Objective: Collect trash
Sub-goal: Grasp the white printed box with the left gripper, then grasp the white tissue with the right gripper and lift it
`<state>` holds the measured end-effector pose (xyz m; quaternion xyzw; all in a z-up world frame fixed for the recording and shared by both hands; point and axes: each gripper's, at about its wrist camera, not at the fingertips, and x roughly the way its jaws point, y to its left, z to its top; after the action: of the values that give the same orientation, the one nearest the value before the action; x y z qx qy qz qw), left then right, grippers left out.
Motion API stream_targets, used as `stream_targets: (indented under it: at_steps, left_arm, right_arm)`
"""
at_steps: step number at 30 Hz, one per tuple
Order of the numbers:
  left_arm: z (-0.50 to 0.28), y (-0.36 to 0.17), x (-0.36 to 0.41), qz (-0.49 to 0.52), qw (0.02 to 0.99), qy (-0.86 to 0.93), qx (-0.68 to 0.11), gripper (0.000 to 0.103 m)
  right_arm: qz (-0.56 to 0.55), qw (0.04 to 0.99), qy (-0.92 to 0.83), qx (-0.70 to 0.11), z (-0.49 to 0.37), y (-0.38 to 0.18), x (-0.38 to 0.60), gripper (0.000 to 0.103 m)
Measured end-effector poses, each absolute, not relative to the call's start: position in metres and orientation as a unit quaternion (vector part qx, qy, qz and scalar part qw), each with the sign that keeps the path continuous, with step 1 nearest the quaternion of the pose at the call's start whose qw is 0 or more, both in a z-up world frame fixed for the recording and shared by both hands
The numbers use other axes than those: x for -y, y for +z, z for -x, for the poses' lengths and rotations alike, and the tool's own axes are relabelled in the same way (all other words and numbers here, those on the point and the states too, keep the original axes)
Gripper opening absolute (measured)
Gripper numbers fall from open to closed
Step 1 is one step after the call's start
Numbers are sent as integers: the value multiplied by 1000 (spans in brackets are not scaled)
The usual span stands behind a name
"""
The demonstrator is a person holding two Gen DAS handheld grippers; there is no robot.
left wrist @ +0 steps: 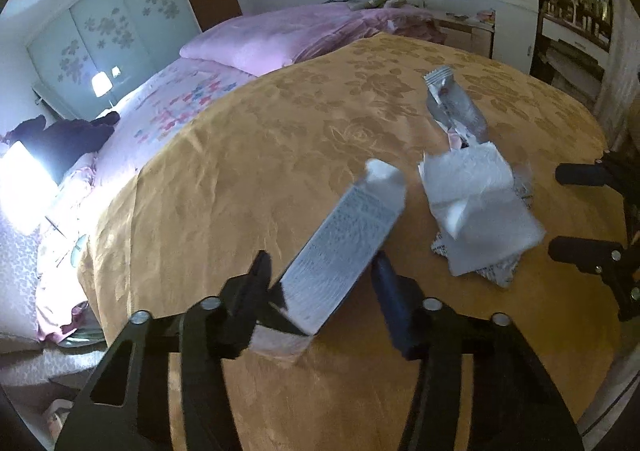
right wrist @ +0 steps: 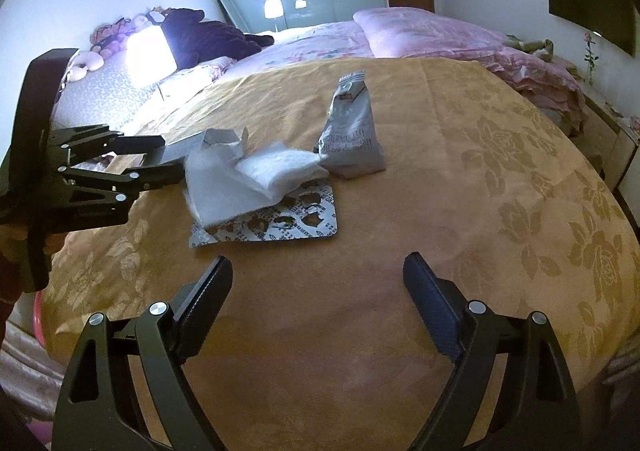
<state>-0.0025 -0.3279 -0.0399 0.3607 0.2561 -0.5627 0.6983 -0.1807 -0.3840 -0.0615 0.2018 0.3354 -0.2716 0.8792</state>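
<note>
My left gripper is shut on a white printed cardboard box, held a little above the gold bedspread; it also shows in the right wrist view with the box. A crumpled white tissue lies over an empty pill blister sheet, with a silver snack wrapper behind. In the right wrist view the tissue, blister sheet and wrapper lie ahead of my right gripper, which is open and empty above the bedspread. It shows at the right edge of the left view.
A pink pillow and pink quilt lie at the bed's far end. A dark plush toy sits by a bright lamp. A nightstand and white cabinet stand beyond the bed.
</note>
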Motion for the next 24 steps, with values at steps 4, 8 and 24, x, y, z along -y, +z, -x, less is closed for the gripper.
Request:
stream_targets:
  at_steps: [4,8,24]
  left_arm:
    - [3,-38,321,-347,704,-561,-262,43]
    - [8,-36,314,-339,713,-553,-266,40]
    - [16,-31,277,-321,746,-498,-302,36]
  right_arm:
    - [-198,880,-272,-336,180,-61,383,85]
    - [-198,880,-271,-336,180,-60,383,85]
    - [-162,906,-242,-307,151,-31,387,85]
